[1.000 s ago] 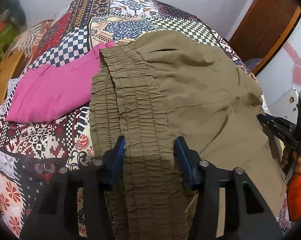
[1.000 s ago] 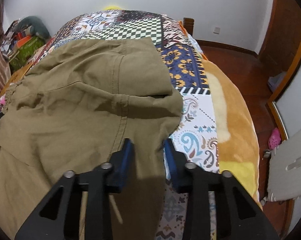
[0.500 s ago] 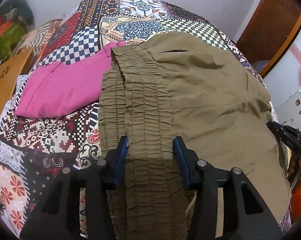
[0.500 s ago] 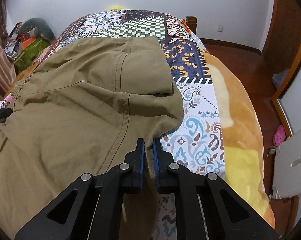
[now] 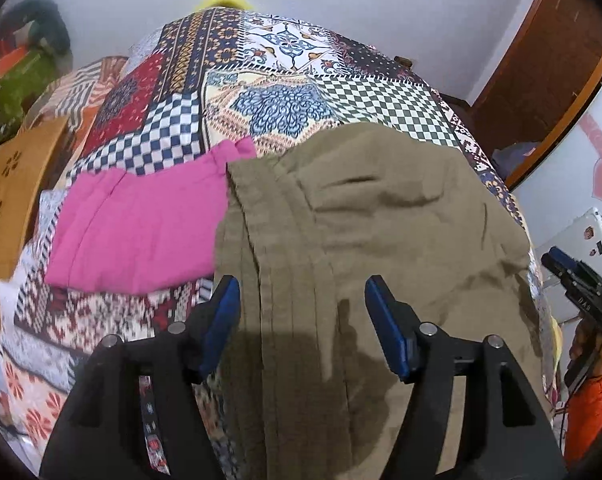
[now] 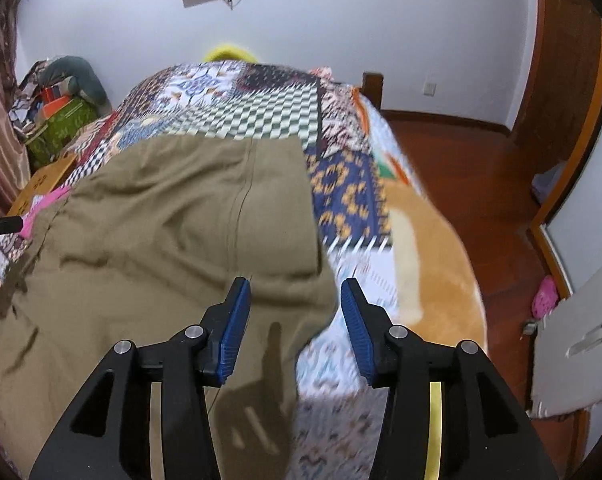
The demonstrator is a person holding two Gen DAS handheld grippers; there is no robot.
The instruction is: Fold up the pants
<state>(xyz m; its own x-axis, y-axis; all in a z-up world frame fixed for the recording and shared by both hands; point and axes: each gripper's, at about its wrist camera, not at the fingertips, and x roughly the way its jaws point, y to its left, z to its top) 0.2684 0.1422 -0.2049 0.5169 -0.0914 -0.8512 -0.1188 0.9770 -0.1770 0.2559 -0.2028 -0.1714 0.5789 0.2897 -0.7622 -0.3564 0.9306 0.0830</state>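
Olive-green pants (image 5: 381,216) lie folded on a patchwork bedspread (image 5: 285,92). Their elastic waistband (image 5: 269,248) runs toward my left gripper (image 5: 301,296), which is open above it, fingers on either side and holding nothing. In the right wrist view the pants (image 6: 173,216) fill the left half, with the folded edge of the leg cloth under my right gripper (image 6: 295,300). That gripper is open and empty, raised above the cloth. The right gripper also shows at the right edge of the left wrist view (image 5: 569,276).
A folded pink garment (image 5: 141,224) lies left of the pants, touching the waistband. A wooden board (image 5: 9,208) stands at the bed's left side. The bed's right edge (image 6: 441,248) drops to a wooden floor (image 6: 461,148). Clutter (image 6: 61,108) sits by the far left wall.
The right gripper had closed on the pants' edge and has now opened and lifted. The left gripper has opened wider and risen off the waistband. The pants stay on the bed.
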